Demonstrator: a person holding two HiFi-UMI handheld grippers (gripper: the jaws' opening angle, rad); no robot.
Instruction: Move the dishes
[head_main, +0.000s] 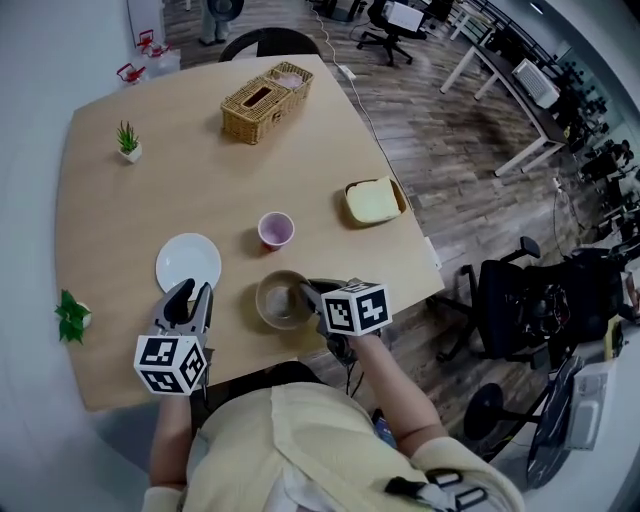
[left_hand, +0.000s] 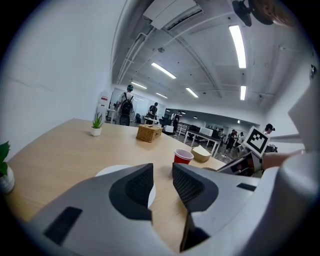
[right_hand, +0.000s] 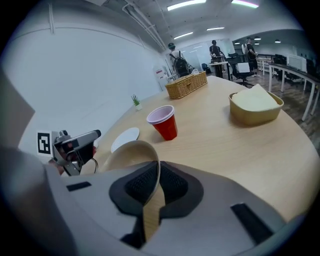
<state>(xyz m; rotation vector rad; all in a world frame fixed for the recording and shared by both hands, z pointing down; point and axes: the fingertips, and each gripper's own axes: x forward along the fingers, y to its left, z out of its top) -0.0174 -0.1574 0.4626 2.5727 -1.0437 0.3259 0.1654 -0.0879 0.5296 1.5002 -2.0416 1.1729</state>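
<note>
Two grippers are seen by the near edge of the wooden table (head_main: 110, 215). The right gripper (head_main: 308, 292) is clamped on the rim of the tan bowl (head_main: 280, 300). The left gripper (head_main: 192, 292) is held with its jaws apart and empty, just beside the white plate (head_main: 188, 262). Farther off, a red cup (head_main: 276, 229) and a wicker basket (head_main: 266, 100) are seen.
</note>
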